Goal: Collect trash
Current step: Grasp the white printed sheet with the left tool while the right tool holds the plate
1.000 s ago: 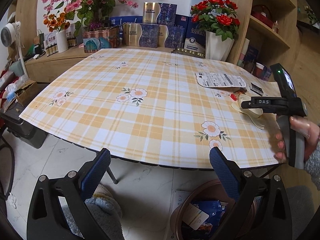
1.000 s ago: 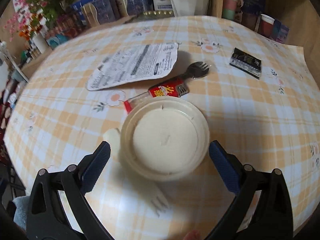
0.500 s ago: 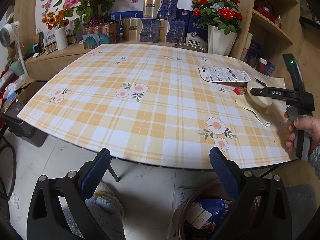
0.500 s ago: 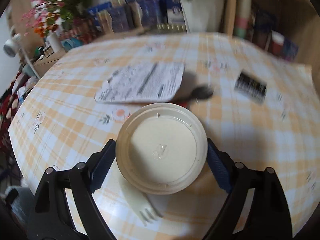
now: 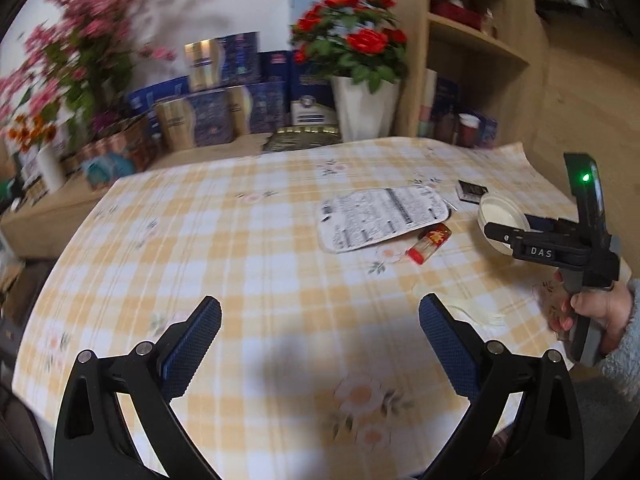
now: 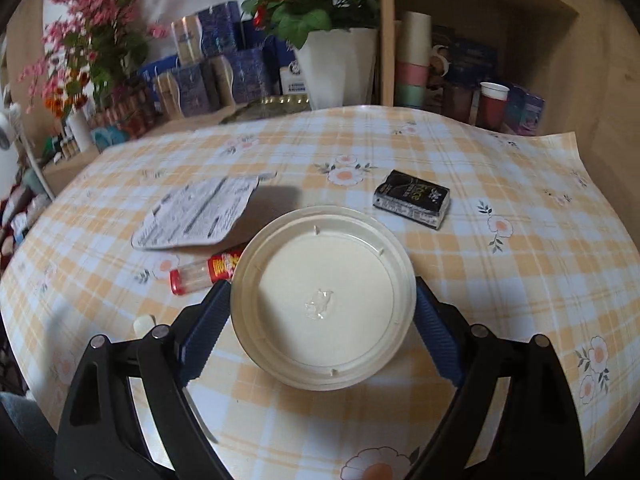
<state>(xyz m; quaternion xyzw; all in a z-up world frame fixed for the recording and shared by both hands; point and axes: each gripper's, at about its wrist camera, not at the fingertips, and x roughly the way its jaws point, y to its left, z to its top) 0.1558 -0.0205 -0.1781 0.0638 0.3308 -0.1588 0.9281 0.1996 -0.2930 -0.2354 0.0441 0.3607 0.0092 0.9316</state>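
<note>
Gripping cream lid, right claw pads touching

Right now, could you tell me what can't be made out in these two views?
- Right wrist: the lid covers the red tube's far end.
- Right wrist: print on the flat packet is blurred.
- Left wrist: the pale fork is washed out; the right gripper hides part of the lid.

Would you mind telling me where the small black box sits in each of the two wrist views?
Left wrist view: the small black box lies far right on the table, just beyond the round white lid.
Right wrist view: it lies right of centre, up and right of that lid.
Shared landmark: the printed foil sheet, left of the box in both.
</note>
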